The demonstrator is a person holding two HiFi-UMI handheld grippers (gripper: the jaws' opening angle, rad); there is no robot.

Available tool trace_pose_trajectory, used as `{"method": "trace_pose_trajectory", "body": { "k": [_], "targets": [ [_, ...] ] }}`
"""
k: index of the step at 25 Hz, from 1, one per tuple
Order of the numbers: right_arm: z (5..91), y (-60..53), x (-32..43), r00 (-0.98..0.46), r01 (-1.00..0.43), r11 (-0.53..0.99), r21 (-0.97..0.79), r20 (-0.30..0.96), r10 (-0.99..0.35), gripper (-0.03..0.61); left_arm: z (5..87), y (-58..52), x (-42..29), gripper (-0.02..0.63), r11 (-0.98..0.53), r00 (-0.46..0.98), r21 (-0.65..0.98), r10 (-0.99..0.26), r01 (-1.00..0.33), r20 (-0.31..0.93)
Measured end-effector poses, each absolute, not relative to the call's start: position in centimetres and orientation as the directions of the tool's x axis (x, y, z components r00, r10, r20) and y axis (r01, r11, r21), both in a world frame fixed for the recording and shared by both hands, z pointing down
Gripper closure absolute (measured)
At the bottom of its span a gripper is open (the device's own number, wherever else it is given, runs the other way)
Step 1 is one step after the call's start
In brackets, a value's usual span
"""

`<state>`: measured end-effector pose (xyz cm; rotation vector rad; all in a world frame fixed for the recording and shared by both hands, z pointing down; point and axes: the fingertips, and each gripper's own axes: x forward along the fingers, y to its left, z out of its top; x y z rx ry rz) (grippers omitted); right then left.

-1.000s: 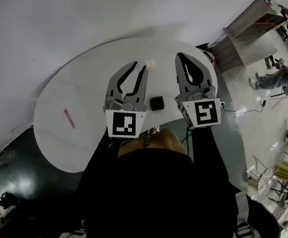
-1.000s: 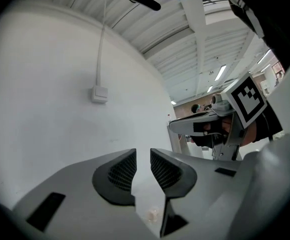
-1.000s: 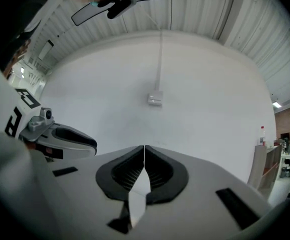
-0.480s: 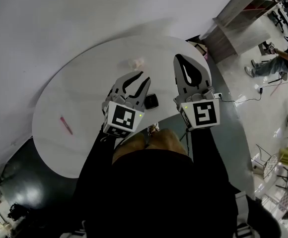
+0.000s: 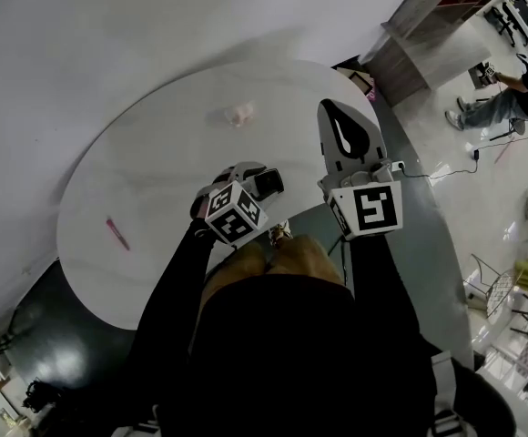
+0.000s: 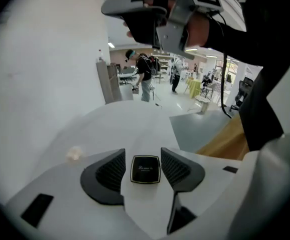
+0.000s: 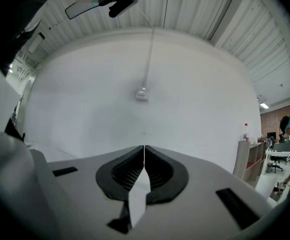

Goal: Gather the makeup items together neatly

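The round white table (image 5: 155, 171) filled most of the head view. The left gripper (image 6: 143, 153) was tipped steeply down at the near edge of the table. Its jaws had just been opening and stood moderately apart, one on each side of the black compact (image 6: 145, 169), with a thin gap showing at either pad, so nothing was gripped yet. The right gripper (image 7: 144, 149) pointed level over the right part of the table, jaws pressed together and empty.

The compact lay flat near the near rim, just right of the middle. A pink stick (image 5: 116, 234) lay well apart at the left, close to the rim. A small pale pink item (image 5: 241, 114) sat toward the far side.

The step in hand looked like picking up the compact. Done well, the pads would sink until nearly touching the tabletop, since the case is low. It would stay centred between them, and they would close squarely on two opposite flat sides. A skewed or high pinch would likely make it skid on the smooth top.
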<state>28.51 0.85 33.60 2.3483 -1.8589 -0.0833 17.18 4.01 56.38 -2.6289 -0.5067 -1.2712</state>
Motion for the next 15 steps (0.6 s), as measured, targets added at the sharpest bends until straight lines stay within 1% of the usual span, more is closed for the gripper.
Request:
{"method": "trace_pose_trajectory", "body": {
  "k": [2, 6, 7, 9, 15],
  "targets": [
    [33.6, 1.0, 28.7, 0.235, -0.963, -0.226, 0.145, 0.048, -0.971, 0.551, 58.0, 4.6, 16.9, 0.373, -0.912, 0.526, 0.000, 0.236, 0.410, 0.817],
    [33.6, 1.3, 29.0, 0.239, -0.963, -0.229, 0.144, 0.051, -0.970, 0.551, 60.3, 5.1, 16.9, 0.331, -0.887, 0.450, -0.004, 0.230, 0.461, 0.863],
    [33.7, 1.3, 29.1, 0.238, -0.963, -0.229, 0.143, 0.052, -0.970, 0.551, 60.8, 5.0, 16.9, 0.304, -0.883, 0.433, -0.004, 0.227, 0.469, 0.872],
    [33.9, 1.2, 29.1, 0.235, -0.964, -0.225, 0.139, 0.055, -0.970, 0.551, 61.7, 4.9, 16.9, 0.276, -0.878, 0.397, 0.016, 0.232, 0.478, 0.888],
    [34.1, 1.4, 29.6, 0.232, -0.966, -0.223, 0.133, 0.059, -0.971, 0.551, 63.3, 5.9, 17.0, 0.268, -0.855, 0.314, 0.079, 0.272, 0.512, 0.910]
  ]
}}
